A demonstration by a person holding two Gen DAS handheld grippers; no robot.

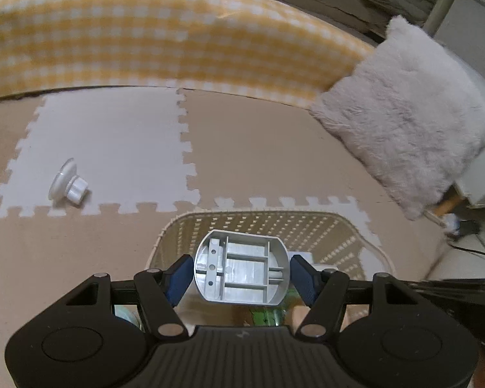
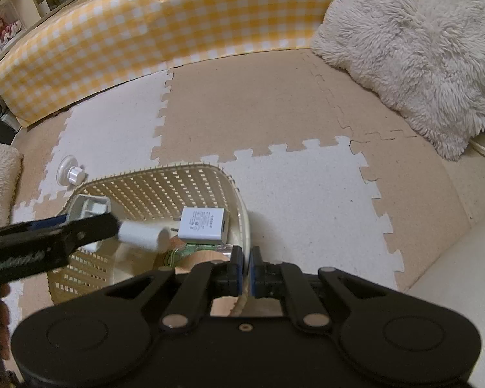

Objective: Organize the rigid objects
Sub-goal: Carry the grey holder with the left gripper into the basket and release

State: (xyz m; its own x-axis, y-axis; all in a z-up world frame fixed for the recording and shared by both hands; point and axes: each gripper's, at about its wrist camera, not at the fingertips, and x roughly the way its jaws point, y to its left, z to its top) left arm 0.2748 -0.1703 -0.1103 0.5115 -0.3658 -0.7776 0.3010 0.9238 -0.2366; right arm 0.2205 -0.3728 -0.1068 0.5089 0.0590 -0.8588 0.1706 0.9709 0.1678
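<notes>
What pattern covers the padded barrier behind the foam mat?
Yellow-and-white gingham checks on the padded barrier, clearest in the right wrist view.

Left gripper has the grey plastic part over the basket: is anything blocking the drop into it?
Nothing visible does. The left gripper holds the grey plastic part above the open basket. A white charger and other items already lie inside, but the basket's mouth is uncovered.

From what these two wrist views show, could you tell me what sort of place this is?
Most likely a home play or living area: interlocking foam floor mats, a yellow checked padded barrier, a fluffy cushion, and shelves holding what looks like a doll.
</notes>
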